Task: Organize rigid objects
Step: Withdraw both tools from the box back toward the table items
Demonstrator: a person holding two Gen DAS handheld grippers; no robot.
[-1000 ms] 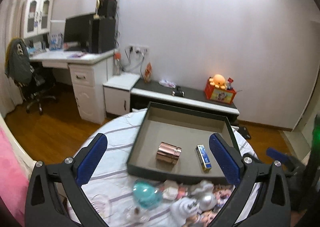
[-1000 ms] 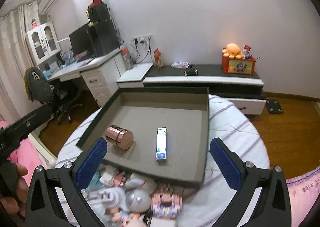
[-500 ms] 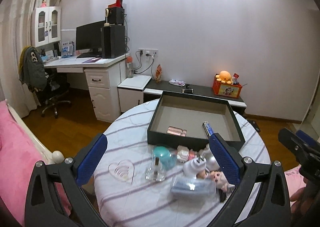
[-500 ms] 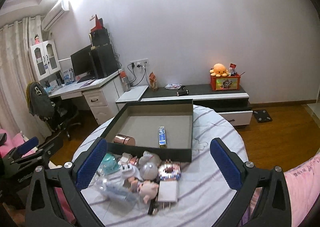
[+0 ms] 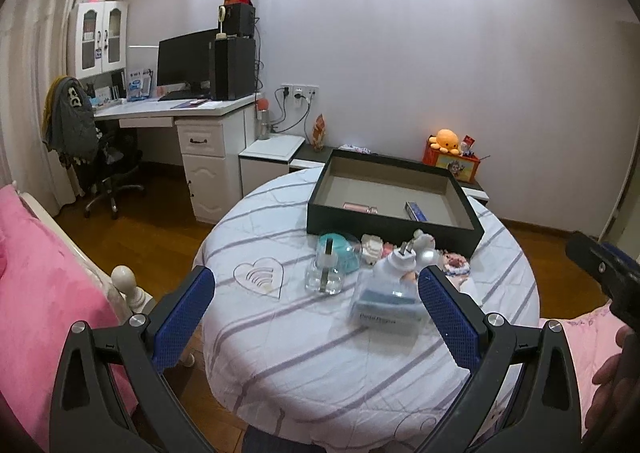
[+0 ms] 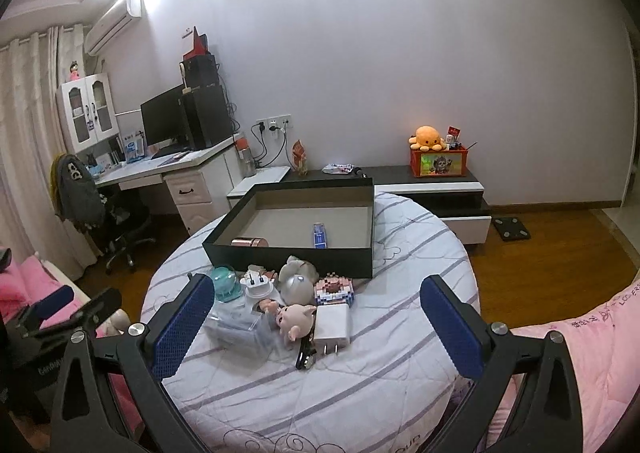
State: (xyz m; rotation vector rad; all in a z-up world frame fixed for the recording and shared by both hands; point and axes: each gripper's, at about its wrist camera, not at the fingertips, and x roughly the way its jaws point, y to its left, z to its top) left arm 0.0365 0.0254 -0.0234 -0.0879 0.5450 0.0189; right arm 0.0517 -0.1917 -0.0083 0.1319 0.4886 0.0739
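A dark box (image 5: 392, 223) (image 6: 288, 257) sits at the far side of a round table covered with a striped cloth (image 5: 304, 349) (image 6: 360, 365). Inside lie a copper cylinder (image 5: 359, 206) (image 6: 250, 242) and a blue stick-shaped item (image 5: 416, 210) (image 6: 320, 235). In front of the box is a pile: a teal dome (image 5: 340, 253) (image 6: 224, 282), a clear bottle (image 5: 325, 273), a clear plastic case (image 5: 388, 305) (image 6: 236, 327), a white plug (image 6: 332, 327), a pig figure (image 6: 296, 319), a pixel-block toy (image 6: 335, 290). My left gripper (image 5: 316, 311) and right gripper (image 6: 316, 329) are both open, held back from the table with nothing between their fingers.
A pink bed (image 5: 36, 293) lies at the left, pink bedding (image 6: 580, 353) at the right. A white desk (image 5: 192, 121) with monitor and office chair (image 5: 100, 157) stands far left. A low cabinet (image 6: 428, 189) holds an orange plush on a red box (image 6: 438, 163). A hand (image 5: 616, 373) shows at the right.
Both grippers have pulled back and away from the box, so the whole table and pile now show. Both stay open. Nothing on the table has moved.
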